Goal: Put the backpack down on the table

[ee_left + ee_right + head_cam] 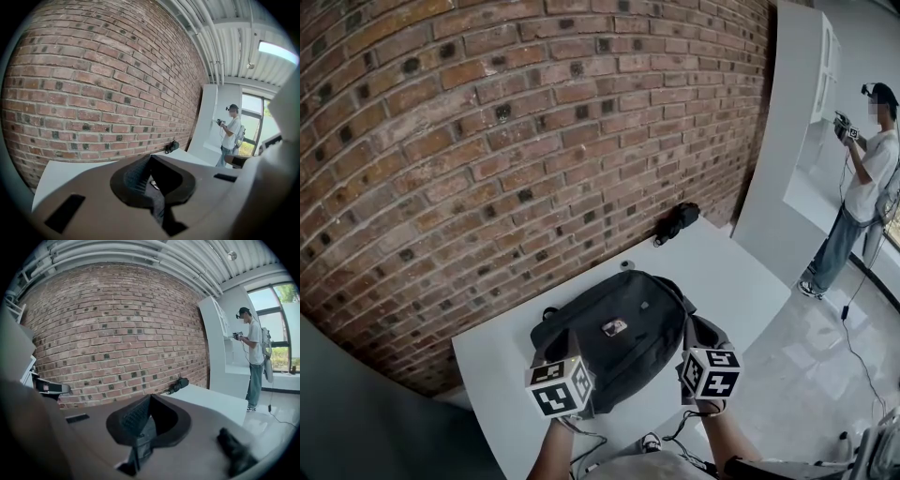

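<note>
The backpack [619,337] already lies on the table [741,281] near its 6 o'clock edge, but the left gripper [151,161] and right gripper [149,400] each look pinched onto its fabric, so I reckon only letting go remains.

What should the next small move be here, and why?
Probably open both jaws and let go. In the head view the backpack appears to lie flat on the white table, while the left gripper and the right gripper each pinch dark fabric at its near edge. Nothing seems left to lower.
</note>
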`<act>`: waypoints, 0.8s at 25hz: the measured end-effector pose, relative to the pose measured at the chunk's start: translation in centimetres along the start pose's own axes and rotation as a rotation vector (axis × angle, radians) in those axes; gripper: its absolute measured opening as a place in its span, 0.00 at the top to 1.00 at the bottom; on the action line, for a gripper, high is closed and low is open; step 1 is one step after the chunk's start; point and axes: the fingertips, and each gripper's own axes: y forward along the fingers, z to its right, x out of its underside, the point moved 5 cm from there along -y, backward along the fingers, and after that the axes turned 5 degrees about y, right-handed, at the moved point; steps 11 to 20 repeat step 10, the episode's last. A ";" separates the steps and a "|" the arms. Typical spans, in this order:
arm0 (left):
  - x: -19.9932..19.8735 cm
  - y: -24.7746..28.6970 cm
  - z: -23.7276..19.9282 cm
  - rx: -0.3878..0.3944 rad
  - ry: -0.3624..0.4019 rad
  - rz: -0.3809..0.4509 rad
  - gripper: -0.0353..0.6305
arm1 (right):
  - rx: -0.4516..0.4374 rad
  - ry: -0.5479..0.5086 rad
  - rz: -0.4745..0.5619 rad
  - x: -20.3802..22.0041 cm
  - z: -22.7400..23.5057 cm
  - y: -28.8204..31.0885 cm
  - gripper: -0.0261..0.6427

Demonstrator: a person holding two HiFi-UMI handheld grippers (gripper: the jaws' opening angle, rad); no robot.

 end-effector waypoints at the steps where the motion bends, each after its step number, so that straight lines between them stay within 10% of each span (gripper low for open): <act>1: 0.0 0.0 -0.1 -0.003 -0.003 -0.001 0.93 | -0.001 0.000 -0.002 0.0 0.0 0.1 0.92; 20: 0.5 0.3 0.1 -0.010 -0.011 -0.007 0.93 | -0.010 -0.013 -0.017 0.3 0.3 0.4 0.92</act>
